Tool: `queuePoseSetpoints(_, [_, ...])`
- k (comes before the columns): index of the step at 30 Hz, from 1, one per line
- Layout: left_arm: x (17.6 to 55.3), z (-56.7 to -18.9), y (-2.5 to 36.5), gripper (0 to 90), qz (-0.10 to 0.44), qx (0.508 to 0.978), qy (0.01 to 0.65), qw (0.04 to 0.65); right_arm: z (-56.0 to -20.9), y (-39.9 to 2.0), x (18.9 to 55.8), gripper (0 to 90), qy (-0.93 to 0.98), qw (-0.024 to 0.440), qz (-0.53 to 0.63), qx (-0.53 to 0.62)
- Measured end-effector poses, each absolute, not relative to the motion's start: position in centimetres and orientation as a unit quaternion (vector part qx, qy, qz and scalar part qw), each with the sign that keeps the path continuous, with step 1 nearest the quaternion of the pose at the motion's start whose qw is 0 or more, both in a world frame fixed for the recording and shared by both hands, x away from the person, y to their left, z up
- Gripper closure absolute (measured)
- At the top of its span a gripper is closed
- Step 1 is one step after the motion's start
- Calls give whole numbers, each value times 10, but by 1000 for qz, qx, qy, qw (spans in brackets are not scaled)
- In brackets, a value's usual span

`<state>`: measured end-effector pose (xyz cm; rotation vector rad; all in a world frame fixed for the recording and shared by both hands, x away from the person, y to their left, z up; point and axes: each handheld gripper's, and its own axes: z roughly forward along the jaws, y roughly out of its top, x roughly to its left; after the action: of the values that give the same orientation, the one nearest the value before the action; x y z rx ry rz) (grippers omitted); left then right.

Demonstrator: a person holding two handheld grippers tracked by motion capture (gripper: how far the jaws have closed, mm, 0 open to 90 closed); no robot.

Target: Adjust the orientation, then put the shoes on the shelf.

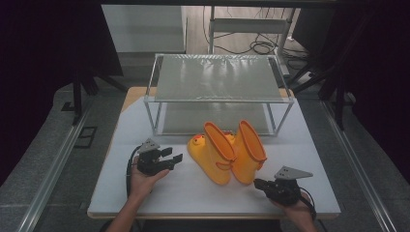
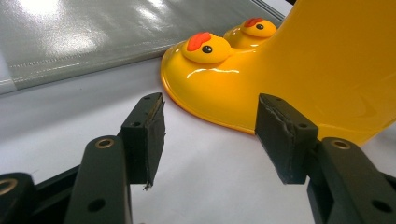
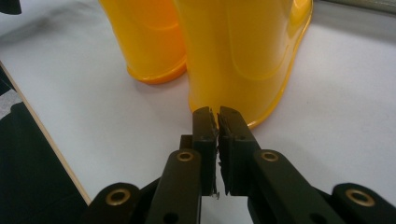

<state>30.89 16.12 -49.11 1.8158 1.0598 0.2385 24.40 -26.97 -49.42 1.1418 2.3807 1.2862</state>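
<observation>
Left gripper (image 1: 175, 156) jaws stand wide apart, nothing between them; yellow boots (image 1: 227, 151) lie just ahead of its tips, toes nearest; right gripper (image 3: 218, 116) jaws nearly together with a thin slit, holding nothing, tips just short of one boot's heel.

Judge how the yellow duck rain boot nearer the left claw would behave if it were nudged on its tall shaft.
The left rain boot would probably tip rather than slide: its shaft is tall and already leans over a narrow sole. Its glossy skin, with bright highlights in the left gripper view, suggests a slippery surface. It looks hollow, so probably light for its size.
</observation>
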Motion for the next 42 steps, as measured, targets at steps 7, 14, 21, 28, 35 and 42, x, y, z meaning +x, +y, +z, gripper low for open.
queuePoseSetpoints(7, [310,-492,162,425,98,749,438,488,-492,-277,243,831,798,108,443,394])
queuePoseSetpoints(14, [312,-494,159,426,96,753,437,483,-489,-279,245,791,795,109,447,395])
queuePoseSetpoints(21, [318,-497,155,482,104,751,439,482,-491,-281,245,762,794,109,447,397])
queuePoseSetpoints(28, [316,-495,154,594,108,749,436,487,-492,-284,245,756,792,107,447,402])
queuePoseSetpoints(35, [316,-491,148,653,100,752,426,493,-489,-290,246,735,787,113,455,402])
queuePoseSetpoints(42, [312,-490,147,625,94,758,419,491,-443,-301,248,626,779,126,457,411])
